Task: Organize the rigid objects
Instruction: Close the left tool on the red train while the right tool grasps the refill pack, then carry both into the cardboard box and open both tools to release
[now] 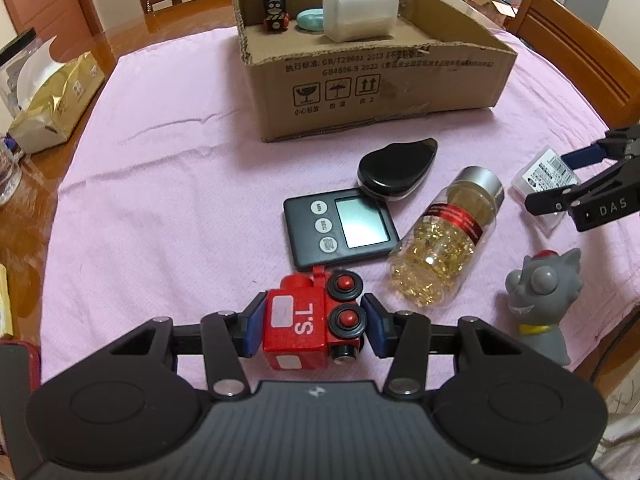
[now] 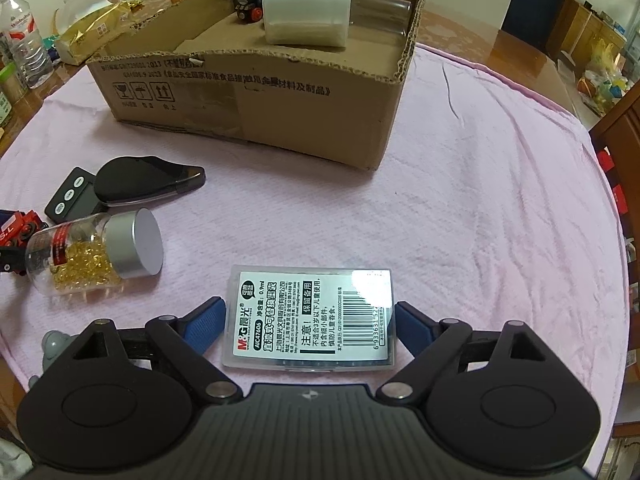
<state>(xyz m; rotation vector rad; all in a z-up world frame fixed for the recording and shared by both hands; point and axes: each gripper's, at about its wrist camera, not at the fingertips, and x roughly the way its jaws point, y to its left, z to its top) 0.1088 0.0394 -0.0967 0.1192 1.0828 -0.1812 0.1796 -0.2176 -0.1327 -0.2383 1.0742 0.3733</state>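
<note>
The left gripper [image 1: 314, 322] was seen with its jaws clamped on the red toy train [image 1: 316, 320]. The right gripper [image 2: 310, 320] had its jaws spread either side of the clear plastic case [image 2: 310, 320], not yet closed. Just ahead lay a timer [image 1: 340, 232], a capsule bottle [image 1: 444, 244] and a black pouch [image 1: 396, 168]; beyond them the cardboard box [image 1: 376, 80] stood on the pink-covered surface [image 1: 160, 184].

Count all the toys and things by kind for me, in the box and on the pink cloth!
Toy trains: 2 (red toy train, black toy train)
Bottles: 2 (capsule bottle, white bottle)
Cases: 3 (clear plastic case, black case, teal case)
Timers: 1 (digital timer)
Figurines: 1 (grey figurine)
Total: 9
</note>
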